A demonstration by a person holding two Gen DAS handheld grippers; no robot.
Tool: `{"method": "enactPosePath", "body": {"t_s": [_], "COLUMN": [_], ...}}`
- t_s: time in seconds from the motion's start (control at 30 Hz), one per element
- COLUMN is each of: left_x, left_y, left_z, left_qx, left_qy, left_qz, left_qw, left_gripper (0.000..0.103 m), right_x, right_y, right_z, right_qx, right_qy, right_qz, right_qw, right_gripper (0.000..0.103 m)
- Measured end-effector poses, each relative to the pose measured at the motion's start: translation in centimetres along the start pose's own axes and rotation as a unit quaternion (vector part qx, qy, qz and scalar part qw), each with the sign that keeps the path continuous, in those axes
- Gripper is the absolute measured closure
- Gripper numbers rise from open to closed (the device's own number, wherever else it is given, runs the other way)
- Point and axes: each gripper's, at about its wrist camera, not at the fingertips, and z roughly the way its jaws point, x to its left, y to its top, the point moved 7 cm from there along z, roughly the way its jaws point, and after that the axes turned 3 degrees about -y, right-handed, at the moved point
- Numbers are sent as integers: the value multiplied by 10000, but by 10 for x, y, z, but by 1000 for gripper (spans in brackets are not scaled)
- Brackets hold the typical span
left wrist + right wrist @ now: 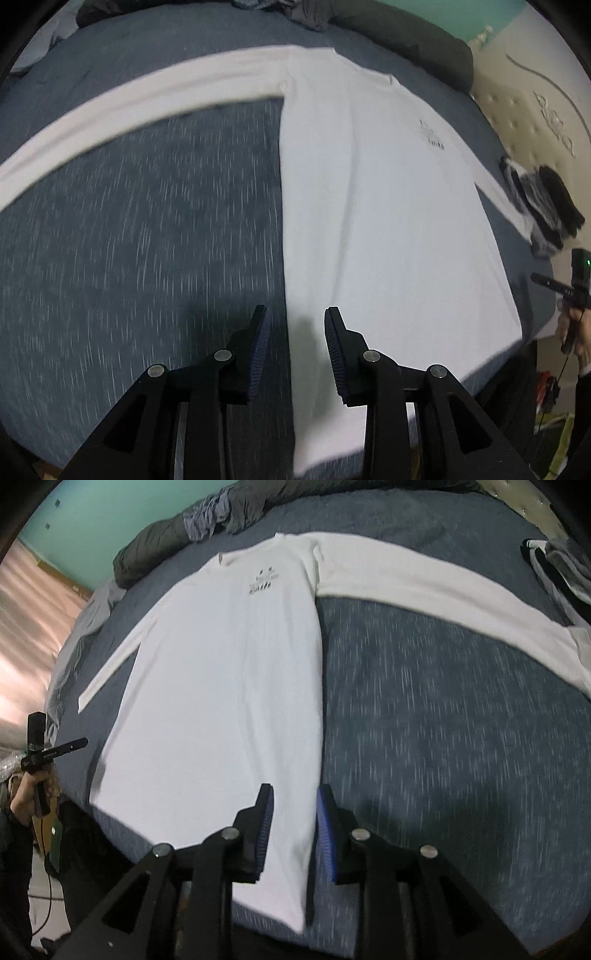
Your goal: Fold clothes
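White long-sleeved shirt (388,206) spread flat on bed (147,240), unfolded; left gripper (297,354) and right gripper (291,834) narrowly parted, empty; next, likely a sleeve fold

Bed (147,240) had a blue-grey heathered cover. White long-sleeve shirt (388,203) lay flat on it, sleeves spread; dark pillow (406,40) at far edge, folded dark clothes (543,206) beside one sleeve.

A blue bed (461,738), a turquoise wall (103,513) and a cream tufted headboard (524,107).
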Motion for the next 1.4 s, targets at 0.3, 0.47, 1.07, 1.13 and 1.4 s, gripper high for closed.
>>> {"method": "enactPosePath", "body": {"t_s": [0.3,0.47,1.07,1.13,1.4], "left_x": [-21,-32,-18,-13,-8], "left_y": [76,112,156,157,160], "left_z": [16,46,100,102,113], "left_qx": [-663,-845,-1484,-1492,-1462], "left_qy": [211,72,-114,-114,-150], "left_qz": [270,347,84,12,-5], "left_qw": [9972,9958,9888,9887,9891], "left_gripper": [68,67,57,57,55], "right_x": [-28,-47,-59,-60,-52], "right_y": [75,132,341,355,399], "right_z": [20,34,126,134,172], "right_qx": [-527,-811,-1147,-1150,-1089], "right_qy": [57,38,-819,-928,-1197], "right_qz": [470,785,68,16,-373], "right_qw": [9975,9936,9900,9890,9861], "right_gripper": [77,72,72,72,72]}}
